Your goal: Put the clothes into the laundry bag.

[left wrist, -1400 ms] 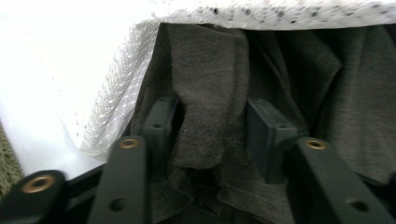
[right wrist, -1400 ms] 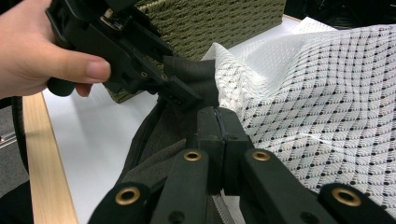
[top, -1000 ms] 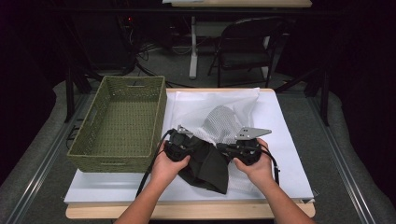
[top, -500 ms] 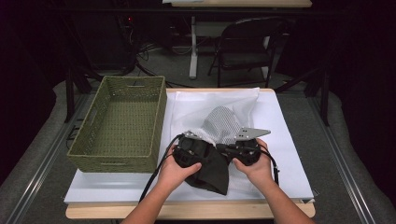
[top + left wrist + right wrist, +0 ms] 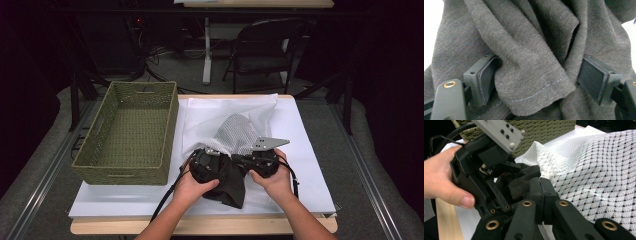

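Note:
A dark grey garment (image 5: 231, 184) lies bunched on the white sheet between my two hands. A white mesh garment (image 5: 235, 134) lies just behind it. My left gripper (image 5: 539, 80) is open, its pads (image 5: 482, 80) standing wide on either side of a hemmed fold of the dark grey garment (image 5: 529, 75). In the high view the left gripper (image 5: 216, 171) sits over that garment. My right gripper (image 5: 540, 192) is shut, pinching the edge of the white mesh garment (image 5: 594, 170) where it meets the dark cloth. It points at the left gripper (image 5: 481, 167), a few centimetres away.
A green woven basket (image 5: 125, 172) stands on the left of the table, empty inside. A white sheet (image 5: 305, 150) covers the tabletop, with a wooden front edge (image 5: 200, 226). A chair (image 5: 260, 50) and a desk stand beyond the table.
My left gripper has moved right and slightly nearer, closing in on the right gripper over the dark garment. The right gripper has barely moved.

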